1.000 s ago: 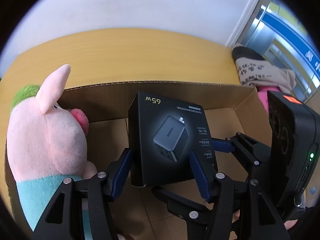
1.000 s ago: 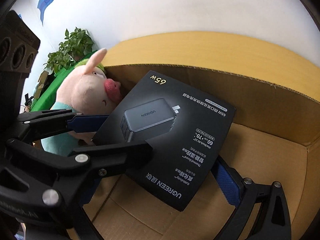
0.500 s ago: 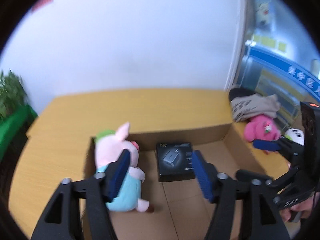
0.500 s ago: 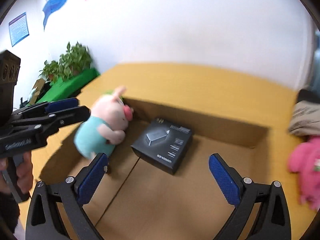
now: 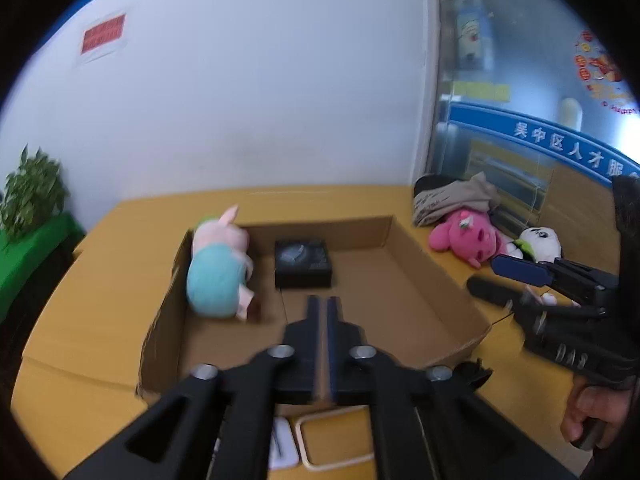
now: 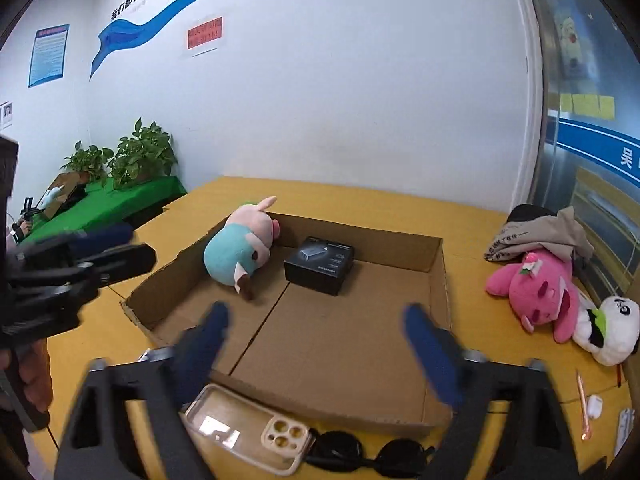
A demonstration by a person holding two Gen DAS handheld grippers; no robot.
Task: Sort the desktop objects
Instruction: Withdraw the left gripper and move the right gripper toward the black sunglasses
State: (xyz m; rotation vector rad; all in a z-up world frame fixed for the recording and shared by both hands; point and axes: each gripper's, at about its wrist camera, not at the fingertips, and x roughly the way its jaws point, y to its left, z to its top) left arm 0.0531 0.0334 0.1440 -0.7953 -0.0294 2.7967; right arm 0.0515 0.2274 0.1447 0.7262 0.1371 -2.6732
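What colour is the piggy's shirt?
Light teal-blue; the pig plush shows best in the right wrist view.

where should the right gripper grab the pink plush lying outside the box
Grip the pink plush across its round head, coming down from above. It lies flat on the table, its lower end pressed against the white panda plush and grey cloth bunched behind it, so side approaches look crowded. The right gripper is open, probably wide enough.

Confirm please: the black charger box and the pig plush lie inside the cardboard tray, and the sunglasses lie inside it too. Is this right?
Not quite. The sunglasses lie outside the cardboard tray, on the table in front of its near wall, beside the phone case; the right wrist view shows it. The black charger box and the pig plush are indeed inside.
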